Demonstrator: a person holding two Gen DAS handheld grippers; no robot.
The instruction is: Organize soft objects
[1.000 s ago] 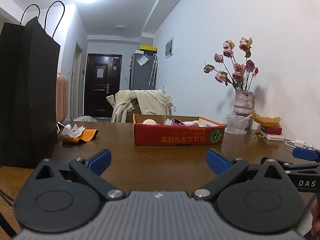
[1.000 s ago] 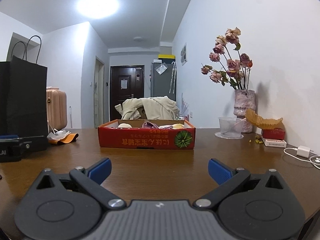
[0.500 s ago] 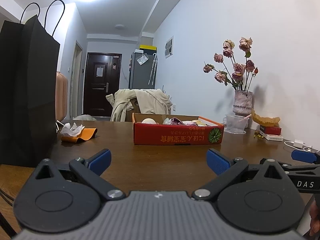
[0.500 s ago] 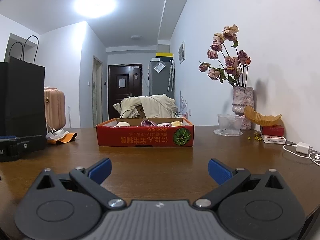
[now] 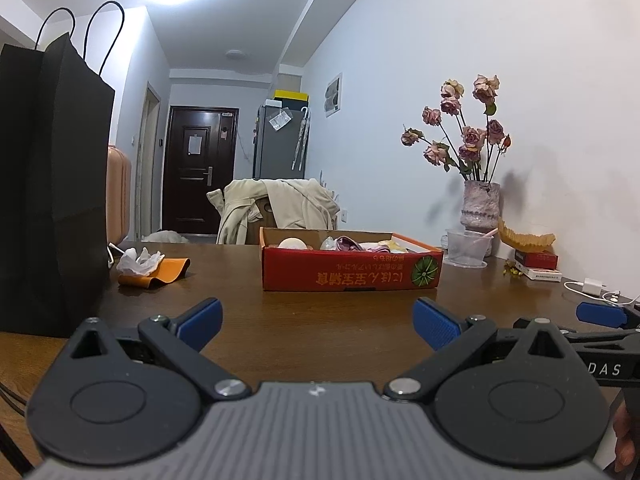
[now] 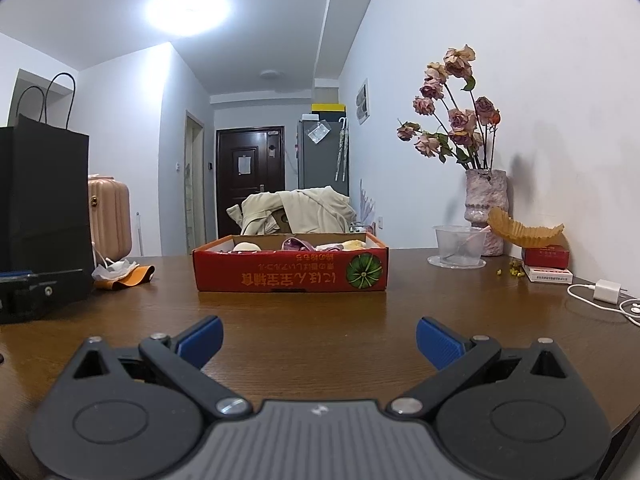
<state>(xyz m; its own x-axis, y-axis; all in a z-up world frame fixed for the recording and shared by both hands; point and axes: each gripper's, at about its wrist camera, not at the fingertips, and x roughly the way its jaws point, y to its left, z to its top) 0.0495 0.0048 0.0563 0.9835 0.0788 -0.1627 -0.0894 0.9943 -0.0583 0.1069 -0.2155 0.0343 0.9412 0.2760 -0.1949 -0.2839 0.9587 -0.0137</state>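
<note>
A shallow red cardboard box (image 5: 352,272) (image 6: 290,272) stands mid-table, holding several soft items: a cream ball (image 5: 293,243) (image 6: 246,246), a purple piece (image 5: 347,244) (image 6: 295,245) and pale yellow ones (image 6: 352,245). My left gripper (image 5: 318,322) hovers low over the brown table (image 5: 320,320), open and empty, well short of the box. The right gripper (image 6: 319,338) is likewise open with nothing between its blue fingertips. Part of the right gripper shows at the right edge of the left wrist view (image 5: 600,314).
A tall black paper bag (image 5: 48,184) (image 6: 40,196) stands at the left. Crumpled tissue on an orange pouch (image 5: 154,270) (image 6: 124,274) lies near it. At the right wall: flower vase (image 5: 480,208), clear plastic cup (image 6: 458,246), red box (image 6: 546,258), white charger (image 6: 608,292). A jacket-draped chair (image 5: 276,208) stands behind.
Both grippers have drifted slightly; the box appears a little nearer and lower in the views. Both stay open and empty.
</note>
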